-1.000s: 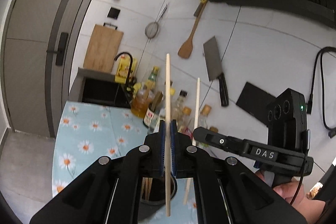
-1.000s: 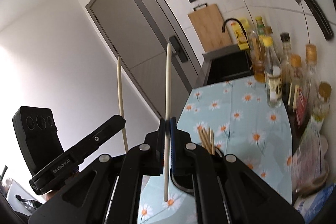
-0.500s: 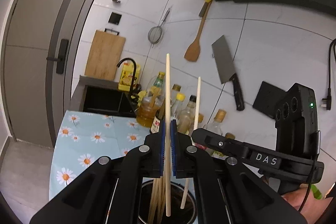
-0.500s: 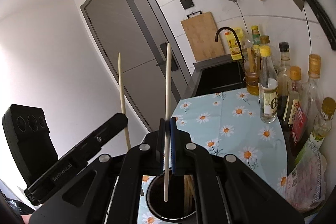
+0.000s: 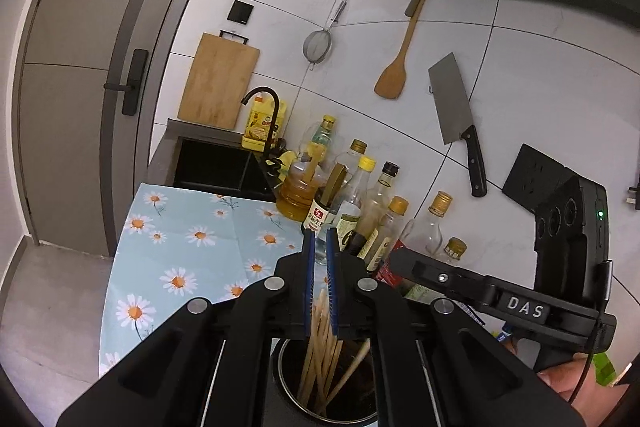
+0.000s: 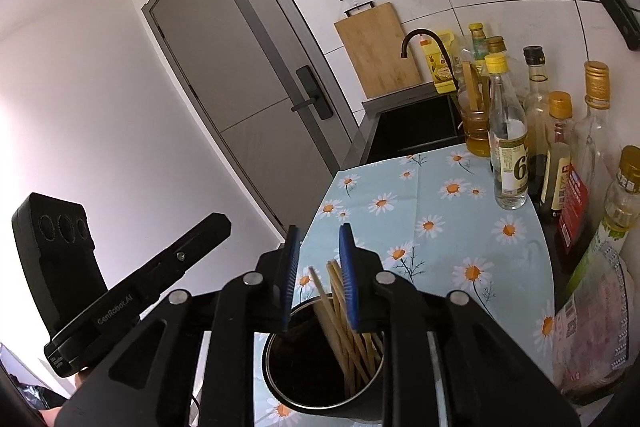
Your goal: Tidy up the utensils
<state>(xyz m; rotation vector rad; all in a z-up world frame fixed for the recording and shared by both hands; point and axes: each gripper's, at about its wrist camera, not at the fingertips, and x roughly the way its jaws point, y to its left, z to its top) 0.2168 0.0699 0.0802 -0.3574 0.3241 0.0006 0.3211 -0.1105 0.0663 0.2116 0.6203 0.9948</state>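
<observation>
A dark round utensil holder (image 5: 288, 387) stands on the daisy-print tablecloth (image 5: 192, 239), with several wooden chopsticks (image 5: 320, 347) standing in it. My left gripper (image 5: 319, 251) hovers right above the holder, its blue pads slightly apart and empty. In the right wrist view the same holder (image 6: 276, 379) and chopsticks (image 6: 344, 327) sit just below my right gripper (image 6: 318, 243), which is open and empty. Each gripper also shows in the other's view, the right one (image 5: 480, 291) and the left one (image 6: 152, 279).
Several oil and sauce bottles (image 5: 360, 203) stand along the wall to the right of the holder. A black sink (image 5: 216, 167) with a faucet (image 5: 264, 115) lies beyond the cloth. A cleaver (image 5: 456, 115), wooden spatula (image 5: 396, 67), strainer and cutting board (image 5: 218, 83) hang on the tiled wall.
Both grippers held one chopstick upright and lowered over the holder. Both have opened, and the two chopsticks now stand in the holder with the others.
</observation>
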